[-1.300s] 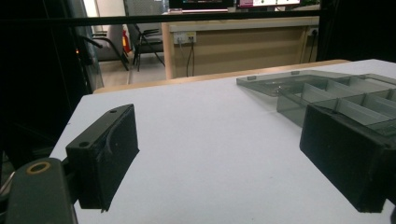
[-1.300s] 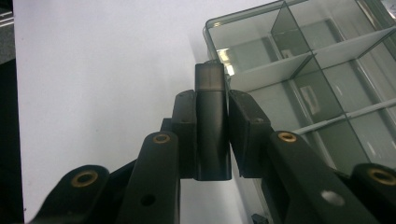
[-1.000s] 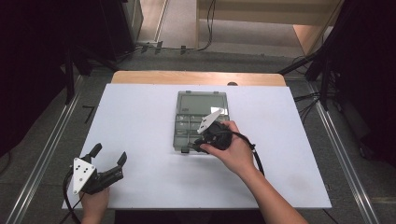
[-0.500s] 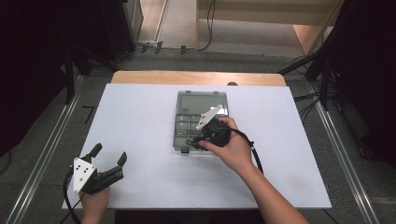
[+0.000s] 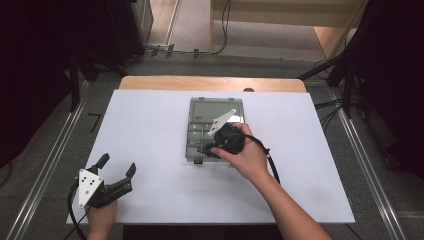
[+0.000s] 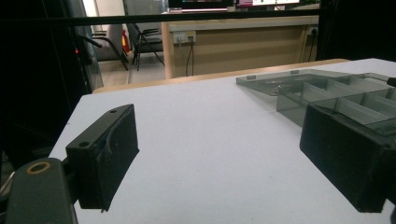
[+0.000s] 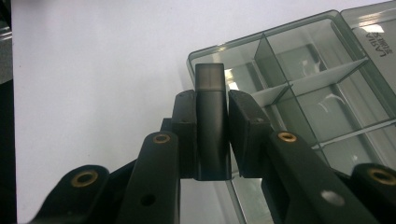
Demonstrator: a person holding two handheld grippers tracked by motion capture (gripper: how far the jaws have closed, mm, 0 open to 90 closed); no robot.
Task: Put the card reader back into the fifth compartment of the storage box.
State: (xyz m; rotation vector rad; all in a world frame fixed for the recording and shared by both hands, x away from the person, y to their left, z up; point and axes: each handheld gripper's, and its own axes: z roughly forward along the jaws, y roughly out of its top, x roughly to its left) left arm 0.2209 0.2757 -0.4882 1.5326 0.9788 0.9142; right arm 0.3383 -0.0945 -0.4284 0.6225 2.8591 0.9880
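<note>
The right gripper (image 7: 212,140) has its fingers squeezed shut on a small dark block (image 7: 211,121), long side pointing ahead over the near corner of the clear box (image 7: 327,70), while the left gripper (image 5: 116,175) rests open far away.

The one piece of lettering is on the lid (image 7: 373,35) of the box (image 7: 299,93), at the top right corner of the right gripper view. It runs sideways and is cut off; it looks like "VAILA", but I cannot read it surely.
</note>
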